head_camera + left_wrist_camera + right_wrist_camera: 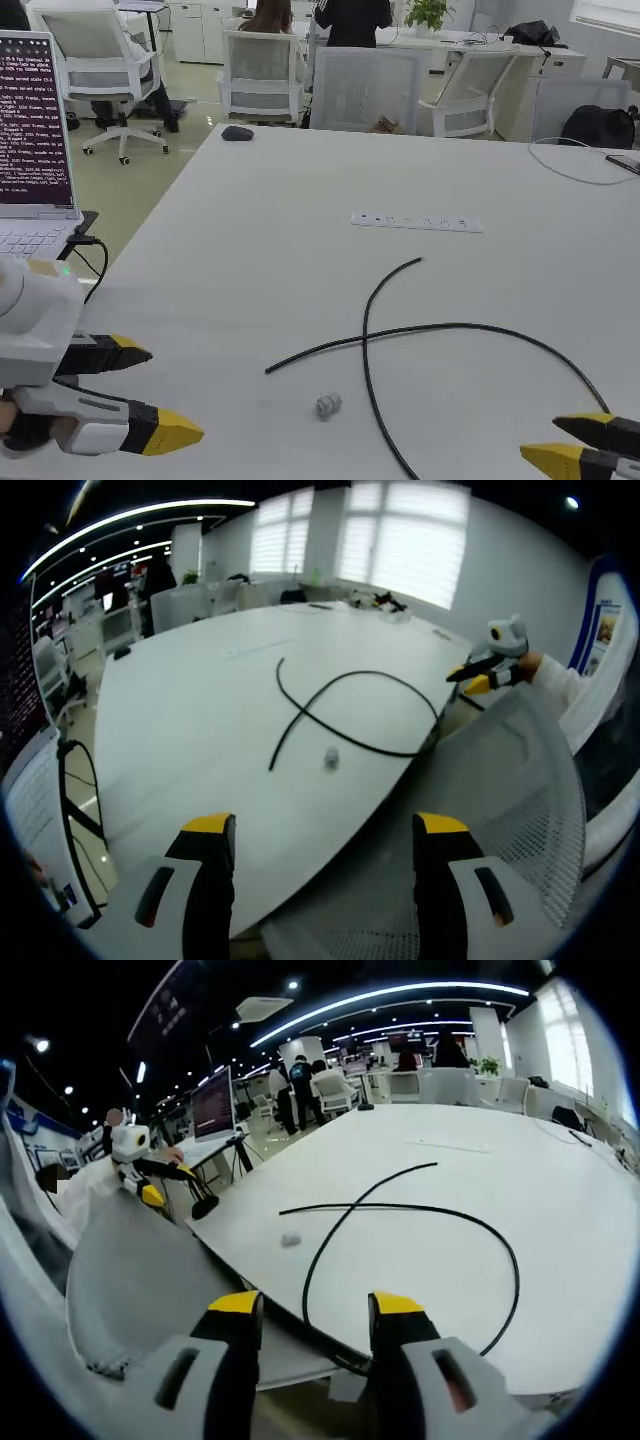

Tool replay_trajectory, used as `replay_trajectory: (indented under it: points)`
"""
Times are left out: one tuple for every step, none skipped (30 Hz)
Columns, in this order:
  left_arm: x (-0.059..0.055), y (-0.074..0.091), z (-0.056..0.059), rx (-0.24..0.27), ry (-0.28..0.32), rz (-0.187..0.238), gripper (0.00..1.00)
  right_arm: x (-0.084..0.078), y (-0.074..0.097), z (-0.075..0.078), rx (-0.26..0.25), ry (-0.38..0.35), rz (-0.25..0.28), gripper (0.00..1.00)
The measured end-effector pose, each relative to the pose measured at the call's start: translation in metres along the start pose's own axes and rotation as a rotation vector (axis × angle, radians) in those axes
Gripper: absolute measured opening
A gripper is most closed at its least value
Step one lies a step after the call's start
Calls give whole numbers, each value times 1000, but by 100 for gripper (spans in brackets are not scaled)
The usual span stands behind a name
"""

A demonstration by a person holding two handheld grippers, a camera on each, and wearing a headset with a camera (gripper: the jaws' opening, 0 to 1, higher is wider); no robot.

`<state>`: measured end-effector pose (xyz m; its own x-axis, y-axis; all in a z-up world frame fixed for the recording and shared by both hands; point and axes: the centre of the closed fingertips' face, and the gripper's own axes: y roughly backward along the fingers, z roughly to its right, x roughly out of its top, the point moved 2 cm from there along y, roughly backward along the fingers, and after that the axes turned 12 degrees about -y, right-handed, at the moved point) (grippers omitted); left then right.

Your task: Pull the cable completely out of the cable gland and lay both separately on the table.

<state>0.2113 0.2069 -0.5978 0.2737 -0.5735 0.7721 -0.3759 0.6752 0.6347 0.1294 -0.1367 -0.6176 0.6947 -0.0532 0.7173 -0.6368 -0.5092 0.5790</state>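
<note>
Small grey plastic cable gland (328, 405) at lower centre, just clear of long black looping cable (450, 326) (left gripper (172, 393), right gripper (540, 440) both wide, empty); may well roll away if bumped.

Between my left gripper (175, 394) and right gripper (540, 440) the near bench (250, 230) is bare but for the small cable gland (328, 405) and the black cable (450, 326) — its crossed strands lie flat ahead of my right jaws. Farther out the power strip (416, 223) lies across the middle, and the laptop (35, 140) crowds the left edge — open surface elsewhere, up to the mouse (237, 133).
</note>
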Motion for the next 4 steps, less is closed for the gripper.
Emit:
replay_trajectory:
  points:
    - [0, -1, 0, -1, 0, -3, 73, 0, 0, 2, -13, -4, -4, 46]
    - [-1, -2, 1, 0, -4, -7, 73, -1, 0, 4, -16, -8, -15, 48]
    - [-2, -3, 0, 1, -7, -12, 73, -2, 0, 5, -18, -14, -24, 50]
    - [-3, -5, 0, -1, -8, -22, 73, -4, 0, 6, -22, -25, -36, 50]
